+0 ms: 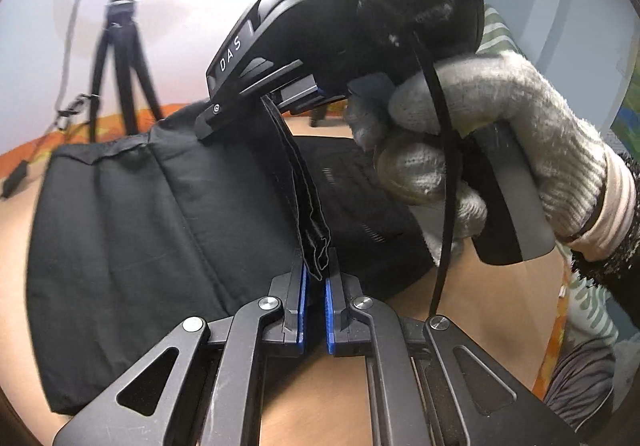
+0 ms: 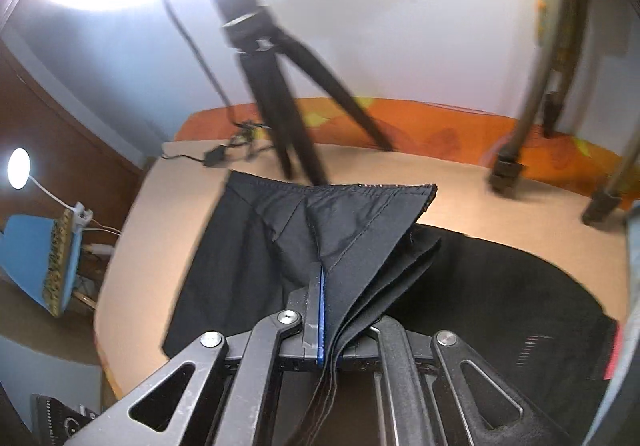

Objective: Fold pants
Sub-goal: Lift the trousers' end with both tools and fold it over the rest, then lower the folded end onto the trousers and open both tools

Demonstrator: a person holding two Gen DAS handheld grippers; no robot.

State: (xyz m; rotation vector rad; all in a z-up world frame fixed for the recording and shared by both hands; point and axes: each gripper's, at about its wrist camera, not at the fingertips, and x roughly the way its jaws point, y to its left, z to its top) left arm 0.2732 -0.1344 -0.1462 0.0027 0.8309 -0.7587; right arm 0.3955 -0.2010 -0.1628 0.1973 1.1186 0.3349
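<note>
- Lying mostly flat on the tabletop [image 2: 460,182]: black pants [image 1: 120,214], with one stitched edge lifted off the surface and the tripod [image 2: 276,94] standing behind them on the far side.
- Pinching that lifted edge at two spots: left gripper [image 1: 316,282], jaws narrowed onto the bunched hem just in front of its own camera, blue pads pressing either side of the cloth.
- Clamping the same strip farther along, on the tripod side: right gripper [image 1: 276,102], held in a gloved right hand [image 1: 472,134], jaws closed down on several stacked layers of fabric.
- Running taut between the two grips: a narrow band of doubled cloth, rising from the left jaws up to the right ones.
- Judging the step as carrying a lifted edge over the rest of the garment to make a fold.
- Doing it well, by this reading: keeping both grips firm and the strip between them straight, moving the two ends together at one height, away from the tripod's legs.
- Watching the layers fanning out beside the right jaws; letting any one slip would likely skew the crease.
- Lowering only once the held edge is sitting square over the flat part, then easing the jaws apart without dragging the cloth.
</note>
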